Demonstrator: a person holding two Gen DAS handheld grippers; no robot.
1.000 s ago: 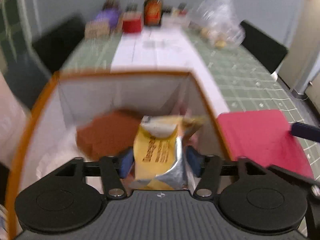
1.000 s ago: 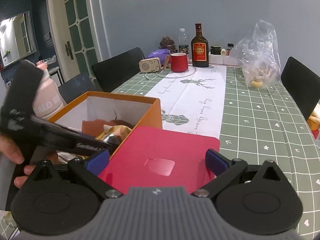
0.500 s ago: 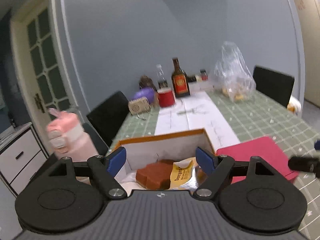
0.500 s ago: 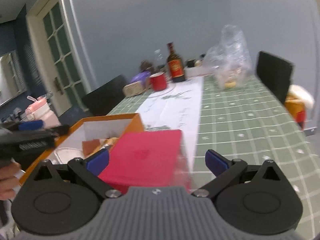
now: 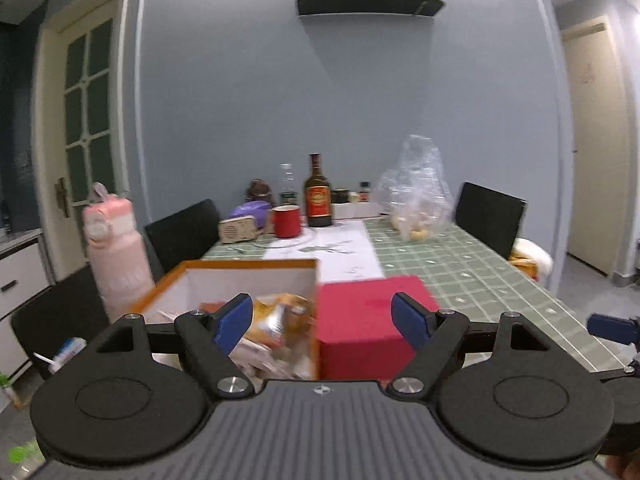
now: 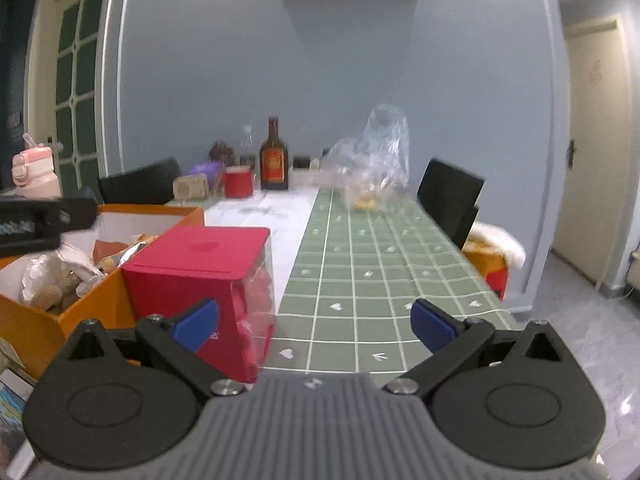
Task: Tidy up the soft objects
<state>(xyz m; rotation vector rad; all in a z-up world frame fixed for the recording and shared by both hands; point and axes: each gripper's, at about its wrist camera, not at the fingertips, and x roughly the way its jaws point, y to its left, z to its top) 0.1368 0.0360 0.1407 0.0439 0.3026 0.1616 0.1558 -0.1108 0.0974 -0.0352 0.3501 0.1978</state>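
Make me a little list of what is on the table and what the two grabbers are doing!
box: orange box, open, soft packets inside
yellow packet: yellow snack packet lying in the box
red box: red box touching the orange box's side
far end: brown bottle, red mug, clear bag
left gripper: left gripper jaws just opened wide, nothing held
right gripper: right gripper open, empty

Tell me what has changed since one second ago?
The left gripper let go of the yellow snack packet, now lying in the orange box; its jaws have just opened and it drew back. The right gripper also drew back, empty. The red box stayed.
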